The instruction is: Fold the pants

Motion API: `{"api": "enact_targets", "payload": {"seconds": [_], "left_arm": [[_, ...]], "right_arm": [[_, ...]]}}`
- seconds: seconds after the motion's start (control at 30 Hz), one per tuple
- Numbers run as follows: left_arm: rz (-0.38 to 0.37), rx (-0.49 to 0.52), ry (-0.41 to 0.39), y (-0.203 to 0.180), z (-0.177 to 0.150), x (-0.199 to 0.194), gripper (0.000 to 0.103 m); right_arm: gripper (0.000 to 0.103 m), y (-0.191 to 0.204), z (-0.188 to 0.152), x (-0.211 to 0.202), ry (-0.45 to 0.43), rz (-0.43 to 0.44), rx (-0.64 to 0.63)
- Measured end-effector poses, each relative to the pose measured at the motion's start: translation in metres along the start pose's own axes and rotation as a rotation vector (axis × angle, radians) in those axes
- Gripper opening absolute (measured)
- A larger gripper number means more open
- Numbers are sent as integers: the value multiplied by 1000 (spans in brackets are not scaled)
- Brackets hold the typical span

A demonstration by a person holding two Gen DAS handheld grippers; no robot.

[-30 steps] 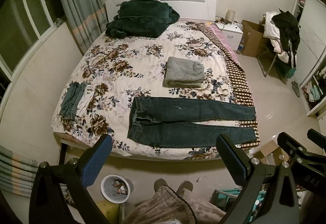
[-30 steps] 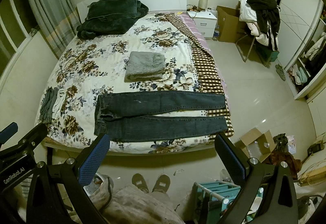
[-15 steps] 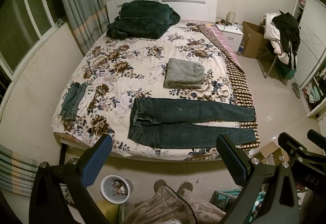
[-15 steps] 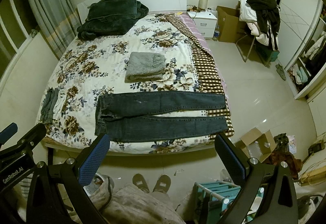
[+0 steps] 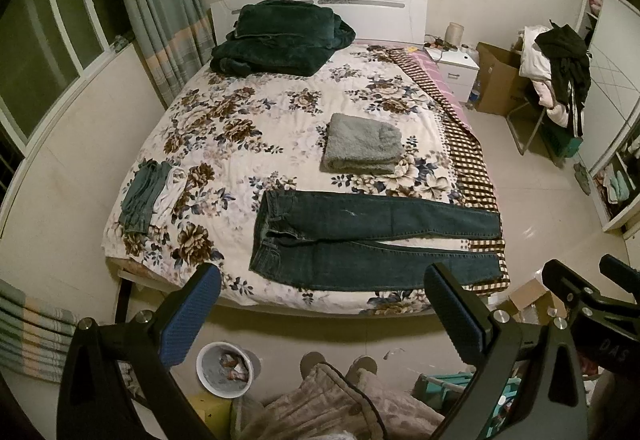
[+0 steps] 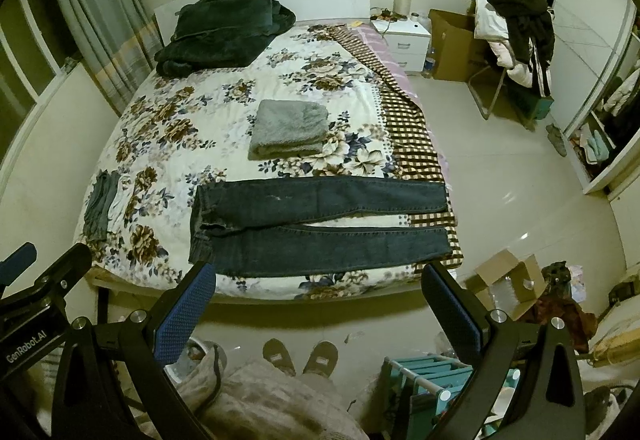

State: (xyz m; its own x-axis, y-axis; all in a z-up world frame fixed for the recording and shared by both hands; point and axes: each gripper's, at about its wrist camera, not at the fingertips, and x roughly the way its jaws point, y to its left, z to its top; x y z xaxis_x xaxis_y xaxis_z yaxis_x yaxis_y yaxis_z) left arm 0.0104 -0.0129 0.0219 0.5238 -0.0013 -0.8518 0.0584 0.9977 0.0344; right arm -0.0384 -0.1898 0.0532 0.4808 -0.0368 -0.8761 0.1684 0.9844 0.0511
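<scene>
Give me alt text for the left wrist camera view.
Dark blue jeans lie flat and unfolded across the near end of a floral bed, legs pointing right. The open left gripper hovers above the floor before it. A folded grey towel lies behind the jeans.

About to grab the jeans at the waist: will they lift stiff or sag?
The jeans lie flat and limp on the bed, so they will likely sag. Long legs would probably trail. The denim looks thick, so perhaps fairly heavy.
</scene>
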Motion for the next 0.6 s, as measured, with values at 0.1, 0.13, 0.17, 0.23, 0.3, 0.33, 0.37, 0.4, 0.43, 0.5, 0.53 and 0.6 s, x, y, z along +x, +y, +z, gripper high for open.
{"api": "enact_targets", "payload": {"seconds": [0.1, 0.13, 0.17, 0.23, 0.3, 0.33, 0.37, 0.4, 0.43, 0.5, 0.53, 0.6], "left_arm": [[23, -15, -16, -2, 12, 2, 103], [39, -21, -25, -2, 15, 4, 103], [54, -31, -33, -1, 21, 8, 103], [75, -50, -47, 0, 32, 20, 103], [112, -66, -59, 1, 47, 39, 103], [133, -73, -65, 2, 55, 50, 103], [158, -78, -71, 3, 44, 65, 103], [171, -82, -67, 3, 51, 78, 103], [178, -86, -63, 3, 58, 91, 103], [205, -91, -49, 3, 61, 116, 103], [204, -92, -32, 2, 66, 132, 103], [210, -93, 6, 1, 72, 164, 103]], "right_arm": [[103, -2, 5, 9, 13, 12, 5], [103, -7, 7, 14, 18, 14, 9], [103, -13, 9, 26, 24, 15, 17], [103, -21, 15, 46, 37, 10, 37], [103, -33, 23, 70, 50, 13, 61], [103, -36, 29, 81, 54, 7, 70], [103, -47, 32, 98, 61, -3, 78], [103, -50, 38, 111, 68, -6, 85], [103, -53, 44, 124, 71, -11, 91], [103, -64, 56, 156, 89, -38, 107], [103, -69, 62, 173, 103, -43, 117], [103, -81, 75, 214, 141, -58, 152]]}}
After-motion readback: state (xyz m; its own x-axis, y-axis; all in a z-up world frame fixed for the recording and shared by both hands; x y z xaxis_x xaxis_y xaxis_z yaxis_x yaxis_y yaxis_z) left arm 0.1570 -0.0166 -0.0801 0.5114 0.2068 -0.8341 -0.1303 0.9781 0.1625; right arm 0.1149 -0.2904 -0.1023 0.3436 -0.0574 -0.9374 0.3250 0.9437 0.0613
